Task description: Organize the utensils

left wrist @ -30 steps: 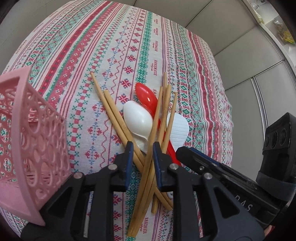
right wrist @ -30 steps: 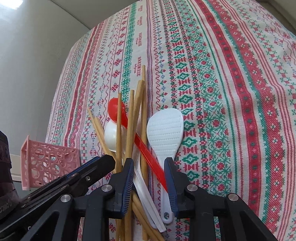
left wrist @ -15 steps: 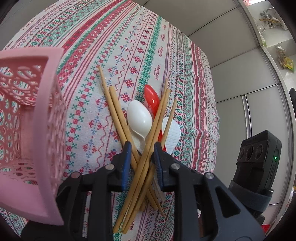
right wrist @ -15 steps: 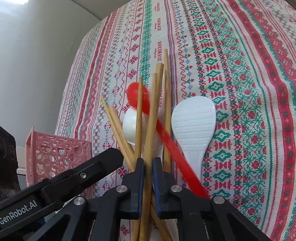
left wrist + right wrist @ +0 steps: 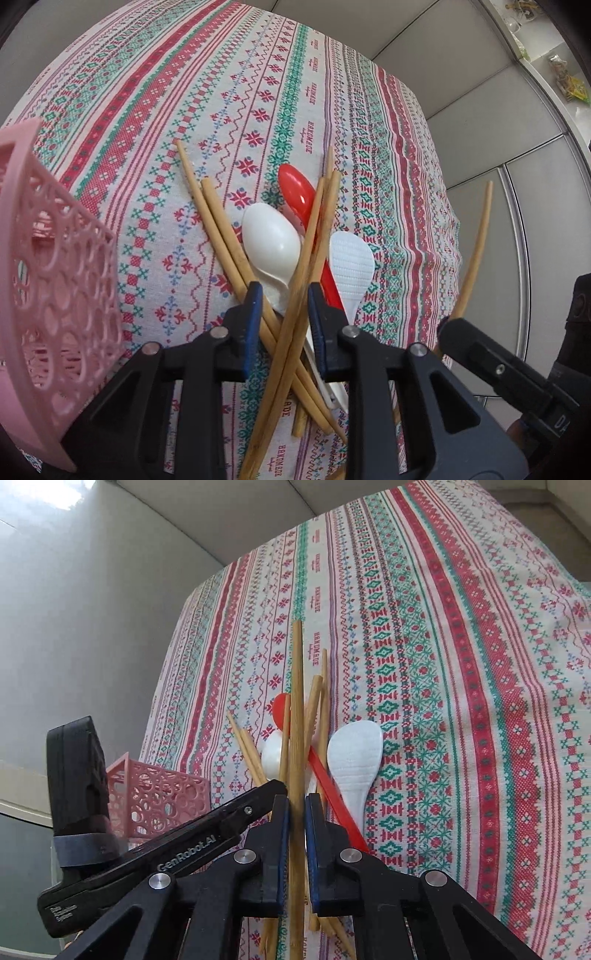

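Right claw (image 5: 296, 805): jaws closed on a single bamboo chopstick (image 5: 296, 716), which runs up between the blue pads and stands lifted above the pile. In the left wrist view this same chopstick shows as a curved stick at the right edge, clear of the cloth.

Left claw (image 5: 284, 301): jaws partly apart, pointing steeply down over the near end of the pile. Several sticks pass between the blue pads; whether the pads press on any of them cannot be told from either view.

Landmark: the white spoon (image 5: 271, 242), lying bowl-up on the bench, which is covered by a striped patterned tablecloth (image 5: 258, 92).
- Red spoon (image 5: 297, 195): just beyond the white spoon and to its right, its handle running back under the sticks.
- White rice paddle (image 5: 351, 264): just right of the white spoon, beside the red handle.
- Remaining chopsticks (image 5: 218, 229): two lie along the white spoon's left side, touching it; others cross over its right edge.
- Pink perforated basket (image 5: 55, 280): well left of the white spoon, tilted in the left wrist view, near the left claw's housing.
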